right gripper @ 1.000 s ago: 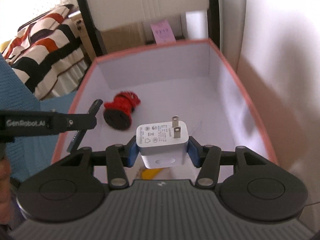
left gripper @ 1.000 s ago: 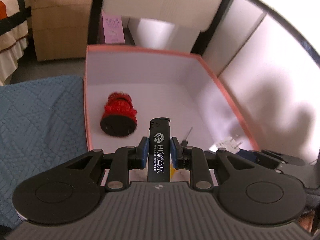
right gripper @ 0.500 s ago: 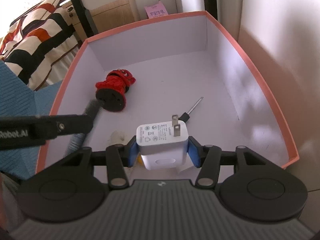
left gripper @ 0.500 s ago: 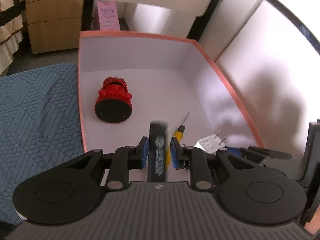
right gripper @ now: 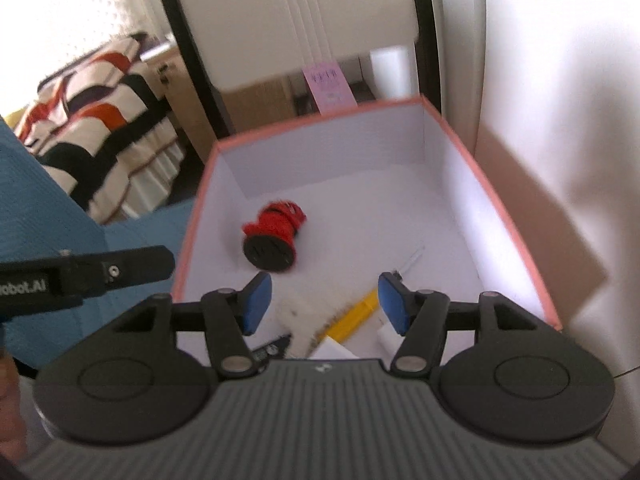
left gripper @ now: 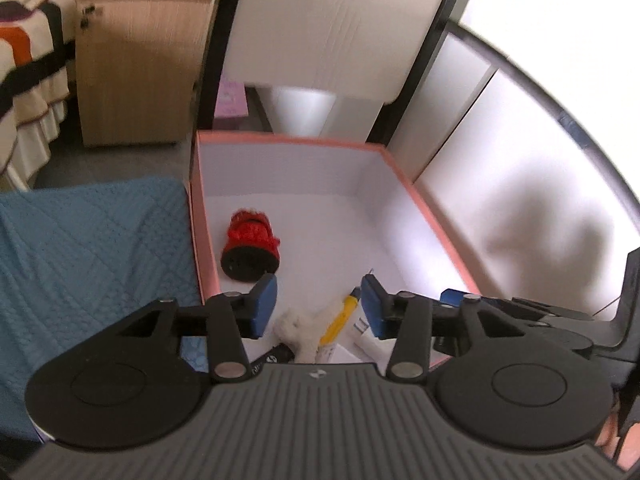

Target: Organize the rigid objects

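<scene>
Though blurred, toy [left gripper: 252, 246] inside box [left gripper: 432, 216]

Salmon-pink rim on the box [left gripper: 436, 220], pale white inside. A bright red toy [left gripper: 253, 236] with a flat black base lies in it. Near the front, a yellow-handled screwdriver [left gripper: 340, 322], a fluffy cream-white tuft [left gripper: 298, 326], a black lighter [left gripper: 274, 356] with white print, a white charger [right gripper: 386, 336]. Blue pads on black claws, left claw [left gripper: 318, 306] and right claw [right gripper: 324, 302]. Teal quilted cover [left gripper: 92, 256], diamond-stitched. Striped bedding [right gripper: 92, 128]: cream, black, orange-red. Light wood cabinet [left gripper: 136, 68]. A pink carton [right gripper: 330, 86] beyond.
</scene>
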`<act>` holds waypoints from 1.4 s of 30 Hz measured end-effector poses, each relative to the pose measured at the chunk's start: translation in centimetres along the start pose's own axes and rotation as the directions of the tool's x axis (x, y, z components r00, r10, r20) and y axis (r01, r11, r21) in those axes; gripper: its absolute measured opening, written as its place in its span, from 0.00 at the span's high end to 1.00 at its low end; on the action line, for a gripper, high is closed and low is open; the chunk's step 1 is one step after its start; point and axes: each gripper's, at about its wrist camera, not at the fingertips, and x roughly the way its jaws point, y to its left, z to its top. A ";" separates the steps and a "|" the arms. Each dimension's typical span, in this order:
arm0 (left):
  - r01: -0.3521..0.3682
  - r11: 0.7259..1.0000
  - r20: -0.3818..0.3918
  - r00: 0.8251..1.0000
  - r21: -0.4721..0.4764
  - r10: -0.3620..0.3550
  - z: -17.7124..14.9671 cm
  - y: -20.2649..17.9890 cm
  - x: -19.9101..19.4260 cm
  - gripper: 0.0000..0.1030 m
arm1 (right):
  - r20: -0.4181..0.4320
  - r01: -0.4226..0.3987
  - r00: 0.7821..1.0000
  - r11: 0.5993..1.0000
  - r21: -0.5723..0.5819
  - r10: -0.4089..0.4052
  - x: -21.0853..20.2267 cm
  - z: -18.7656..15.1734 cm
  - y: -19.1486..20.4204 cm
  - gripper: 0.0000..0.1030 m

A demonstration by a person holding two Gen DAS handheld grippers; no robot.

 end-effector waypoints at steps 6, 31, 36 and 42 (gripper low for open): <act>-0.009 0.999 0.084 0.996 0.037 0.006 0.7 -0.5 -4.9 0.46 | 0.075 -0.009 0.997 1.000 -0.023 0.011 -3.9 0.5 1.8 0.41; 0.017 0.999 0.155 0.988 0.034 -0.022 -4.1 0.7 -15.9 0.24 | 0.140 0.046 0.989 0.998 -0.041 -0.040 -12.4 -4.3 6.2 0.41; -0.030 0.999 0.151 0.988 0.025 0.026 -5.8 1.1 -16.6 0.10 | 0.122 0.046 0.992 0.998 -0.045 -0.040 -12.8 -5.3 6.7 0.27; -0.077 0.997 0.134 0.988 0.021 0.073 -7.0 1.0 -16.5 0.03 | 0.137 0.066 0.989 0.998 -0.026 -0.061 -13.8 -6.0 6.2 0.07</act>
